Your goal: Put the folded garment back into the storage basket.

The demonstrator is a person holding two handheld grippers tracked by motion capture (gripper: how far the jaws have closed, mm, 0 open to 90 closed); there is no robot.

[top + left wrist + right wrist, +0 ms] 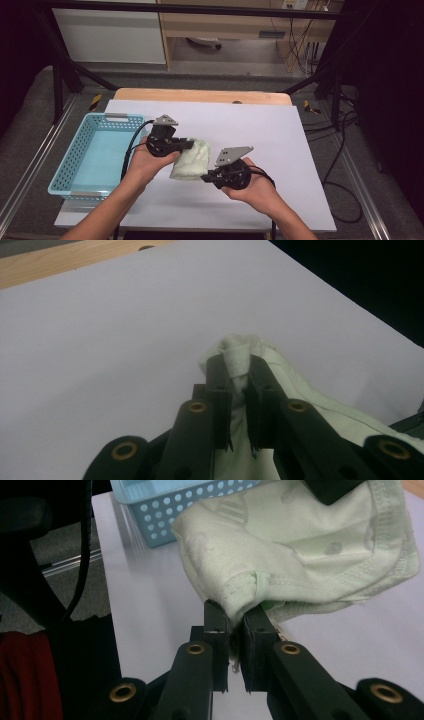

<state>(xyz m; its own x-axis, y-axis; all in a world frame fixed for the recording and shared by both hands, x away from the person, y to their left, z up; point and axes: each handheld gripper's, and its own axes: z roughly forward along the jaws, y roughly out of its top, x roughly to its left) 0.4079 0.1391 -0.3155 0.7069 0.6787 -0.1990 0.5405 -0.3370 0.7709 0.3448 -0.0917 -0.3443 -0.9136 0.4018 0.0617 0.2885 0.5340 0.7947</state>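
A pale green folded cloth [192, 159] hangs between my two grippers just above the white sheet [260, 130]. My left gripper [189, 145] is shut on the cloth's upper left edge; in the left gripper view the cloth [239, 357] bunches between my left gripper's [236, 365] jaws. My right gripper [206, 177] is shut on the cloth's lower right corner; in the right gripper view a stitched hem of the cloth [300, 550] is pinched between my right gripper's [234, 611] jaws.
A light blue perforated basket [70, 165] stands at the left of the table, also in the right gripper view as the basket [170, 502]. The wooden table edge [200, 95] lies beyond the sheet. Cables [340, 165] trail on the floor at right.
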